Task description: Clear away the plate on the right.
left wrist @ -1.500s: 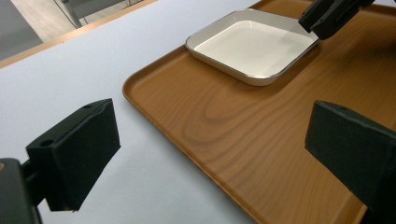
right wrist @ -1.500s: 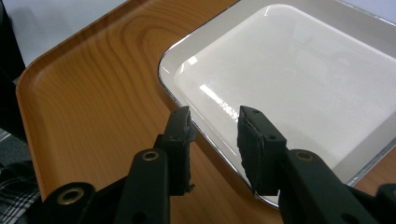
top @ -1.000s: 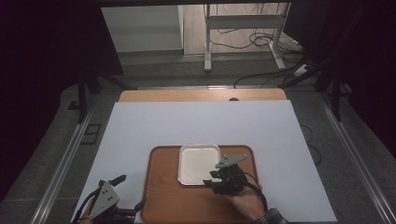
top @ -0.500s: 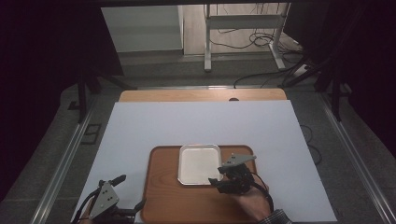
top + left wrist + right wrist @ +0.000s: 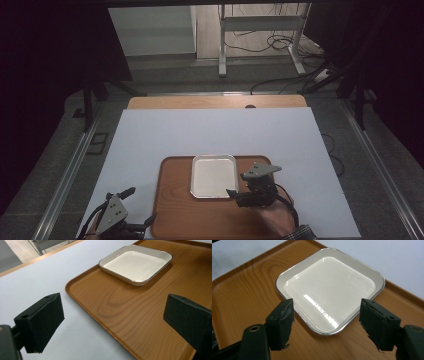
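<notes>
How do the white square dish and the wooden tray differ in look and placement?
The white square dish is glossy cream-white with a thin dark rim; the wooden tray is matte brown with visible grain. The dish is the smaller and deeper; the tray is broad and shallow. The dish sits on the tray's far part, while the tray lies on the white table cover. Both have rounded corners, and neither holds any contents.

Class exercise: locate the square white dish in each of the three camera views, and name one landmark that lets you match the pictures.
High view: the square white dish sits low and centre, on the far half of the tray.
Left gripper view: upper right, beyond the open jaws.
Right gripper view: centre, just ahead of the open jaws.
Shared landmark: the wooden tray under the dish.
</notes>
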`<action>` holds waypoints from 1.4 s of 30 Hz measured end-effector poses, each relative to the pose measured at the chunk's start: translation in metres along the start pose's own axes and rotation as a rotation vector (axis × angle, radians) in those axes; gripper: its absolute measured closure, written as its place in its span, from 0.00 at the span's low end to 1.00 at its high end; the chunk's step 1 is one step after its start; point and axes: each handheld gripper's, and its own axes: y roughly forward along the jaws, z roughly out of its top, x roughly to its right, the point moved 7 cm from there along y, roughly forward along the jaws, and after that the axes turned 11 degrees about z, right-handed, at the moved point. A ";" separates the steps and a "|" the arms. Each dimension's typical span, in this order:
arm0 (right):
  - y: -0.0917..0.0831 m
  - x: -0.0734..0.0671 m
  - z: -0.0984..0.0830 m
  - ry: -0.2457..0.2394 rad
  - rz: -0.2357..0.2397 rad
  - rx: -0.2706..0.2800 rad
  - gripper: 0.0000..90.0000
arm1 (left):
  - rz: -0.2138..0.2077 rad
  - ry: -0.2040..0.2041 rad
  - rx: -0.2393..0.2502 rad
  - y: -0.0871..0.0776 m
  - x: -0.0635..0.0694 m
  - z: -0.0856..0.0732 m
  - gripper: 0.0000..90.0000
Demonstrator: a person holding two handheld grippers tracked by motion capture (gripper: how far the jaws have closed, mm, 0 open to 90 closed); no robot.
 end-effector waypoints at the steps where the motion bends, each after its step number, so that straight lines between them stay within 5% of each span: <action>1: -0.001 0.000 0.000 -0.002 0.000 0.001 0.28 | 0.000 0.001 0.000 0.000 0.000 0.000 0.03; 42: -0.042 0.004 -0.014 -0.038 -0.056 0.079 0.01 | 0.001 0.009 -0.003 0.000 0.001 0.000 0.03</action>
